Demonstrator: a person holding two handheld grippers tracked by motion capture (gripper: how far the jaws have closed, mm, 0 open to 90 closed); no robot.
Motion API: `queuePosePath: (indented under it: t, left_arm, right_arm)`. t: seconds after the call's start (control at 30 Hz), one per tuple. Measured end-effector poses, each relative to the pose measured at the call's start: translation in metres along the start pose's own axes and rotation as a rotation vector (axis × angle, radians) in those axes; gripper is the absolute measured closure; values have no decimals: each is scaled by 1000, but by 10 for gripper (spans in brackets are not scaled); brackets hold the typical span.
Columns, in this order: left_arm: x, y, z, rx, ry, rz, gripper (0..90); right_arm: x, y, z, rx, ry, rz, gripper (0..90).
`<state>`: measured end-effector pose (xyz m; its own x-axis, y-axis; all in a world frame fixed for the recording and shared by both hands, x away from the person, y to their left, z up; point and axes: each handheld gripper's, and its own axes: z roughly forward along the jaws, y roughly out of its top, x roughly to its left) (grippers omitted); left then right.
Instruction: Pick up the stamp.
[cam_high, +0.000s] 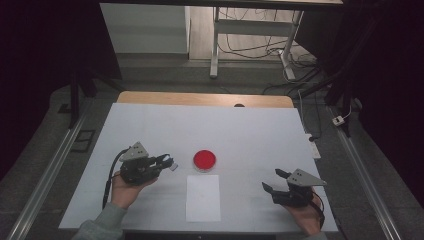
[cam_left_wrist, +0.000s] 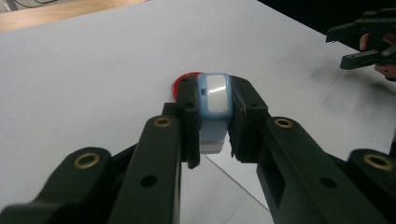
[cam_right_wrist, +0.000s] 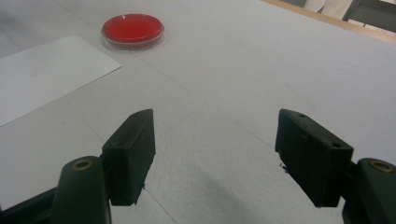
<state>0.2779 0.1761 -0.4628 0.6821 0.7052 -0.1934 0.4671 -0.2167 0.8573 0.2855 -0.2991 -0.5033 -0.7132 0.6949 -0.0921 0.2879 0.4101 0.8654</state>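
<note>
My left gripper is shut on a small blue and white block, held just above the white table sheet, left of a round red dish. In the left gripper view the dish peeks out just behind the block. My right gripper stands open at the table's right front, nothing between its jaws. It also shows far off as the right gripper in the left gripper view.
A white paper sheet lies flat in front of the dish, near the table's front edge. The wooden table edge runs along the back. Desk legs and cables stand on the floor beyond.
</note>
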Motion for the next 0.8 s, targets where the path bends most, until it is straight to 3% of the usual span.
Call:
queuePosePath:
  t: [0.43, 0.8]
  left_arm:
    - [-1, 4, 12, 0, -36, -6, 757]
    - [-13, 9, 22, 8, -58, 14, 757]
  right_arm:
    - [2, 0, 4, 8, 0, -11, 282]
    - [5, 0, 0, 2, 0, -21, 282]
